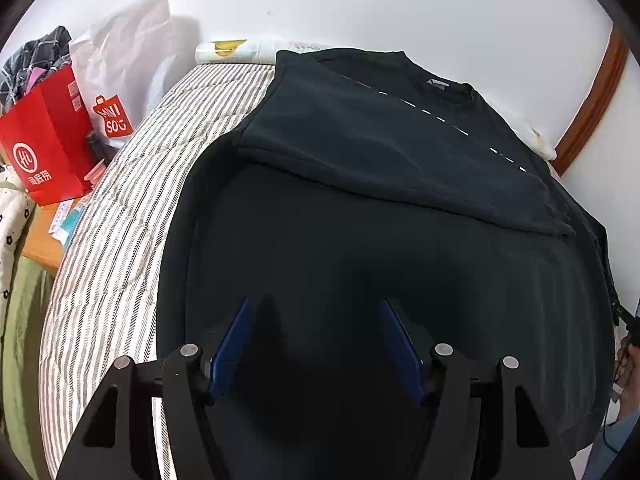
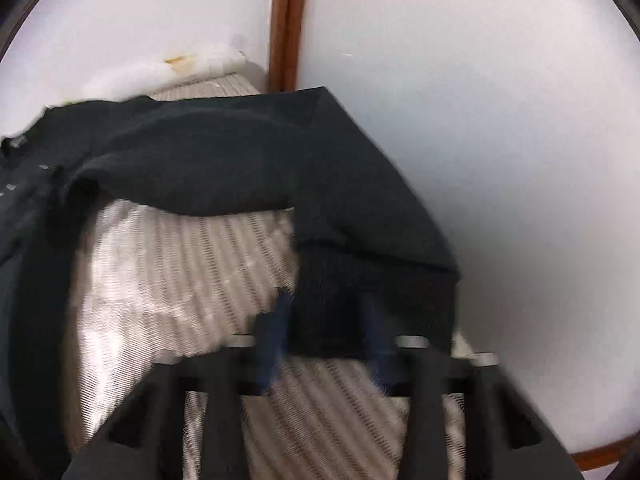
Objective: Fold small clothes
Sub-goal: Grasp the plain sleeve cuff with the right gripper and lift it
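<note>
**Left tool released over sweatshirt body, right tool at sleeve cuff**

The left tool (image 1: 316, 344) is seen with its blue pads (image 1: 234, 344) spread apart, nothing gripped between them; it is held above the lower body of the black sweatshirt (image 1: 360, 248). The sweatshirt is laid flat on the striped bed cover (image 1: 120, 216), collar toward the white wall (image 1: 360, 4), a grey label visible inside the neck. One sleeve is folded across the chest, and a dashed white line is seen running along it. A red paper bag (image 1: 44, 144) and a white plastic bag (image 1: 132, 64) are set at the far left, beside the bed.

In the right wrist view, heavily motion-blurred, the right tool (image 2: 332, 344) is placed at the ribbed cuff (image 2: 376, 304) of the other sleeve (image 2: 224, 168). The cuff is draped over the tool's fingers (image 2: 276, 340) and hides most of the gap; the pads look set apart in the blur, so whether the cuff is clamped cannot be told from this view. The sleeve is seen lifted off the bed cover, arching from the shoulder to the cuff, close to the wall and a brown wooden trim (image 2: 288, 20). The striped cover is exposed under the raised sleeve.
</note>
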Demonstrator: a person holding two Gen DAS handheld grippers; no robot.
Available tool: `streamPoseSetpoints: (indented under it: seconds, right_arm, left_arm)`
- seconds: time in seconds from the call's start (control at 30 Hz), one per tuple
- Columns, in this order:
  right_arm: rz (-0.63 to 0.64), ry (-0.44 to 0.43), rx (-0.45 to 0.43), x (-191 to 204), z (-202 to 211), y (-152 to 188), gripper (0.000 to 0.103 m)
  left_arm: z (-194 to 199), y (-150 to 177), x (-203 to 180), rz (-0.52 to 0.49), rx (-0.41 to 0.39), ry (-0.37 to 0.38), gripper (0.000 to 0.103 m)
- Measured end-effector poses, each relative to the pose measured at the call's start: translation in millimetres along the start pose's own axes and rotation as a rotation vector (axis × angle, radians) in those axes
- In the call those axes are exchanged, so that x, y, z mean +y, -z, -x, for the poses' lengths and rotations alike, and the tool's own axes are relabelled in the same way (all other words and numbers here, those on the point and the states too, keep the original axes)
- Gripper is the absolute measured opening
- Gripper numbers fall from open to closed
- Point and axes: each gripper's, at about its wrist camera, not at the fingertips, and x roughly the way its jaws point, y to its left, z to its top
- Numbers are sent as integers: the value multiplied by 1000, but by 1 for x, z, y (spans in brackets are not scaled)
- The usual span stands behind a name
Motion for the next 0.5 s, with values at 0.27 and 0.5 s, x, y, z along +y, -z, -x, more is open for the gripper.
streamPoseSetpoints:
  seconds: [0.27,0.5]
  right_arm:
    - [23,-135,-66,34,63,-49,9]
    - [68,-442,-171,127,163,-107,9]
  left_arm:
    - [-7,1,17,-23,4,-43,64]
    - [-9,-11,29,-51,-18,-41,64]
